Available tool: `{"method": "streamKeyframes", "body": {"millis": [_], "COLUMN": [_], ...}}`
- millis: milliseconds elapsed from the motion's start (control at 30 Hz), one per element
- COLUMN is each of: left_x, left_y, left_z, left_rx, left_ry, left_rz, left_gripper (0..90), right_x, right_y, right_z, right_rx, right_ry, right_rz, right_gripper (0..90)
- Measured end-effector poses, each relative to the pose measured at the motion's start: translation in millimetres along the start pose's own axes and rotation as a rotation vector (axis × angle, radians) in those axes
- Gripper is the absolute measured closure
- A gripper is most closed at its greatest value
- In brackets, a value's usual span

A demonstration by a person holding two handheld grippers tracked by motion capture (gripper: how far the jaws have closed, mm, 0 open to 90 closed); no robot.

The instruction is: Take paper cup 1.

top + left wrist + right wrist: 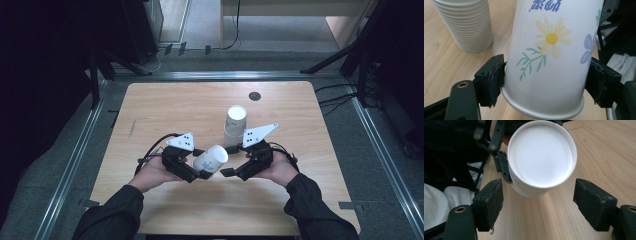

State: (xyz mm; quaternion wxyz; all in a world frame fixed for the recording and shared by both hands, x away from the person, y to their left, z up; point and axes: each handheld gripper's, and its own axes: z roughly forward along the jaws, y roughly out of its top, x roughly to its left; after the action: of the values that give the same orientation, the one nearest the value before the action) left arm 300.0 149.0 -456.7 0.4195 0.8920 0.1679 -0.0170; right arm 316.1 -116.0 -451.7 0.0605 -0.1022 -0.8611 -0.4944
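**Cup separated from stack and held; hand-over or placement outstanding**

Left gripper [204, 172]: the jaws are clamped on a single paper cup [210, 160], one pad on each side of the wall near the rim, as the left gripper view shows. The cup [551, 57] carries a flower print and lies tilted, close to level, with its closed base pointing toward the right gripper. It is held clear of the desk [165, 107], in front of the person and between the two hands.

Right gripper [229, 171]: the jaws stand apart with nothing between the pads. In the right gripper view the cup base [542, 153] sits ahead of and above the open jaws, not yet between them. No contact with the cup can be seen.

Cup stack [235, 125]: a stack of nested cups stands inverted on the desk just behind the grippers, apart from the held cup. The left gripper view shows its ribbed rims [465, 25] resting on the desk.

Status, as judged:
- Done: one cup is off the stack and securely gripped.
- In hand: the right gripper is lined up on the base, apparently for a transfer or a two-gripper hold.
- Left: closing the right gripper on the cup, then setting the cup down on the desk. Where it is to go cannot be told.
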Motion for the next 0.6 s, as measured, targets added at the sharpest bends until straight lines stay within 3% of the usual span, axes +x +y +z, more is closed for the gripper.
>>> {"method": "streamKeyframes", "body": {"millis": [333,600], "left_x": [6.6,3.6], "left_y": [19.7,34.4], "left_z": [-8.9,-7.6], "left_rx": [0.129,0.292], "left_ry": [-0.012,0.01], "left_rz": [0.036,0.091], "left_gripper": [24.0,24.1], "right_x": [0.6,0.9], "right_y": [-11.8,-13.1], "right_z": [-3.3,3.0], "right_rx": [0.012,0.007], "right_ry": [-0.033,-0.043], "right_rz": [0.013,0.013], "right_gripper": [25.7,25.8]}}
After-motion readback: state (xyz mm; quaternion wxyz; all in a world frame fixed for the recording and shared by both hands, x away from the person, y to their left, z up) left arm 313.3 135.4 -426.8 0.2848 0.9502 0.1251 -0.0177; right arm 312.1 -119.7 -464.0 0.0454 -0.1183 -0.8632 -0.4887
